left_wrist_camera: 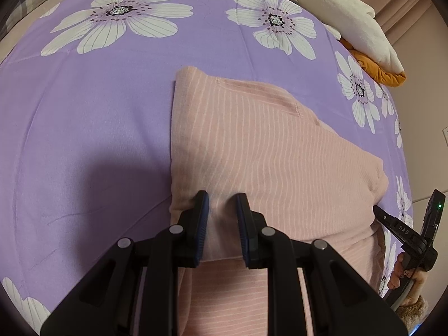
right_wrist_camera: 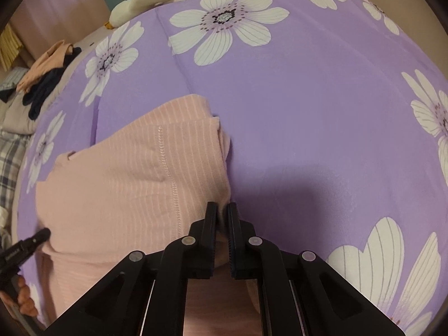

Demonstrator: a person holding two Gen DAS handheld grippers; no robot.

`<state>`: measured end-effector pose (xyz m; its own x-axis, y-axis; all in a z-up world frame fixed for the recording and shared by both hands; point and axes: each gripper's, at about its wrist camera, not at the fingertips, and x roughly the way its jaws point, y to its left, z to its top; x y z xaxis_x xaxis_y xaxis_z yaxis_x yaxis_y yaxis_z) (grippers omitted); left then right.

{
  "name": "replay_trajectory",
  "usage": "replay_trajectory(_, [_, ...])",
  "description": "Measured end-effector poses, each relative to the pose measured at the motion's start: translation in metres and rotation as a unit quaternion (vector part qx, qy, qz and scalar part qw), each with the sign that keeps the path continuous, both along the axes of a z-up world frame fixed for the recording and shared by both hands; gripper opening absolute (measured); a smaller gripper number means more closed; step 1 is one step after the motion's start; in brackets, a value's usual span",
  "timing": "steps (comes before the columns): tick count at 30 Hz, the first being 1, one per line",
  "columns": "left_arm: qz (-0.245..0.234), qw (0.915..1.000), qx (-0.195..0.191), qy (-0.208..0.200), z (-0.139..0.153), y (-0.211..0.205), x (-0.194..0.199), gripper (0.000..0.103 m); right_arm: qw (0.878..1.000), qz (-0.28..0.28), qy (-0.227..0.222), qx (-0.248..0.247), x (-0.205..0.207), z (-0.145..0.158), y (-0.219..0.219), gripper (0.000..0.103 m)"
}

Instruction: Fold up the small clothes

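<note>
Right now the left tongs sit parted over the near left corner of the pink striped garment, cloth running between the two pads, spread and not pinching it. The right tongs are nearly closed, nipping the garment's near right edge, with a fold of pink caught between the pads. The garment itself lies partly folded on the purple flowered bedspread, stretching straight away from both tongs, long axis running from the person outward; its far end is a doubled flap with a stitched seam showing. So both hands stand at the near hem, one on each corner, and the likely next fold goes forward, away from them, or across. Out beyond, a white fluffy blanket and something orange lie at the bed's far right edge, well apart. A small heap of peach and dark clothes sits off to the left. Nothing blocks the fold path.
</note>
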<state>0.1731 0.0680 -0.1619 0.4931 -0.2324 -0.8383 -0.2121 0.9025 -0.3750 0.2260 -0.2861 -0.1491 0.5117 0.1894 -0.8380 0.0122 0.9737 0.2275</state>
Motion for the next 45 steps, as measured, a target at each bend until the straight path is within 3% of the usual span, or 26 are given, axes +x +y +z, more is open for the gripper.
replay_trajectory(10, [-0.006, 0.9996, 0.028, -0.002, 0.005, -0.007, -0.017, 0.020, 1.000, -0.002, -0.007, -0.011, -0.004, -0.003, 0.000, 0.005])
replay_trajectory(14, [-0.006, 0.9999, 0.013, -0.002, 0.004, -0.006, -0.029, 0.020, 1.000, -0.003, -0.009, -0.011, -0.004, -0.004, 0.001, 0.005])
replay_trajectory(21, [-0.003, 0.9989, -0.045, 0.015, -0.004, -0.004, -0.048, 0.020, 1.000, -0.004, -0.009, -0.009, -0.003, -0.005, 0.000, 0.005])
replay_trajectory(39, [0.016, 0.9991, -0.036, 0.017, 0.003, -0.007, -0.086, 0.020, 1.000, -0.002, -0.011, -0.018, -0.003, -0.004, 0.002, 0.005])
replay_trajectory(45, [0.021, 0.9996, -0.020, -0.002, 0.018, -0.007, -0.101, 0.042, 1.000, -0.002, -0.011, -0.019, -0.003, -0.004, 0.003, 0.006])
